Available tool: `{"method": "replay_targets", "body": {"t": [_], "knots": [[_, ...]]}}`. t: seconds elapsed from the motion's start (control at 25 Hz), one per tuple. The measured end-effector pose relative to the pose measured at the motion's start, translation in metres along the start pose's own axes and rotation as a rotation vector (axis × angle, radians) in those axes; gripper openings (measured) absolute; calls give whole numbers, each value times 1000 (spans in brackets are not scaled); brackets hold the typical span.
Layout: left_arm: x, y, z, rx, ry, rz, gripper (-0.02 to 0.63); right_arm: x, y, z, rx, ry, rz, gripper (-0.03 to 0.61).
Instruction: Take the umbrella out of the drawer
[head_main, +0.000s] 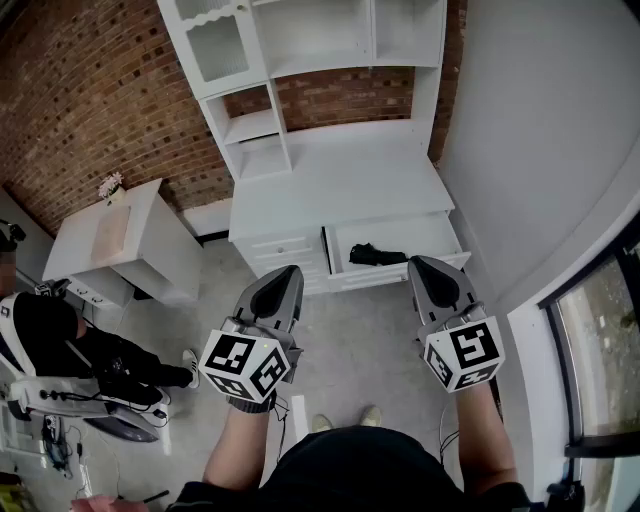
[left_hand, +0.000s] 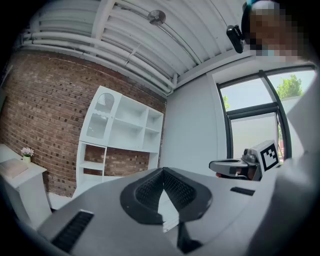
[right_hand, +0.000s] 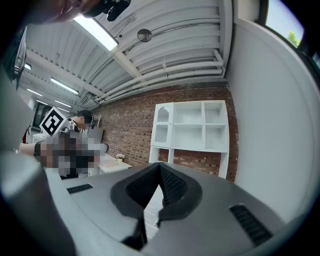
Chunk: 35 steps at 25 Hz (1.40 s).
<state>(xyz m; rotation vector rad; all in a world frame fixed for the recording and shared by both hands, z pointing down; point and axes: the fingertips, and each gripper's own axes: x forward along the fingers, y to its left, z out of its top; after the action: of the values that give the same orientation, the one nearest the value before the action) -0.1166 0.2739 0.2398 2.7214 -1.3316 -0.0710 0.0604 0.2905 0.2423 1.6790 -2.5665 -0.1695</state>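
A black folded umbrella (head_main: 376, 254) lies in the open right-hand drawer (head_main: 400, 273) of a white cabinet (head_main: 340, 180). I stand a step back from it, holding both grippers level and pointed at the cabinet. My left gripper (head_main: 288, 272) (left_hand: 162, 171) is shut and empty, in front of the closed left drawers. Just short of the open drawer's right front corner is my right gripper (head_main: 420, 263) (right_hand: 160, 166), also shut with nothing in it. Neither touches the drawer or the umbrella. The gripper views show only the shelf unit (left_hand: 120, 135) (right_hand: 192, 132), not the umbrella.
A brick wall stands behind the cabinet and a plain white wall (head_main: 540, 150) runs along the right, with a window (head_main: 600, 340) nearer me. A small white desk (head_main: 120, 240) with flowers (head_main: 110, 185) stands left. A seated person (head_main: 60, 340) is at the far left.
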Motion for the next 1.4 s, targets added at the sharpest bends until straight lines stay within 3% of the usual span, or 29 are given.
{"method": "replay_targets", "body": {"t": [0.68, 0.92, 1.4], "knots": [[24, -36, 1, 21, 1, 2, 6, -23, -39, 5, 83, -61, 27, 5], [33, -48, -10, 25, 26, 31, 6, -32, -58, -13, 140, -47, 40, 5], [66, -25, -34, 12, 54, 44, 6, -6, -75, -45, 157, -16, 28, 5]]}}
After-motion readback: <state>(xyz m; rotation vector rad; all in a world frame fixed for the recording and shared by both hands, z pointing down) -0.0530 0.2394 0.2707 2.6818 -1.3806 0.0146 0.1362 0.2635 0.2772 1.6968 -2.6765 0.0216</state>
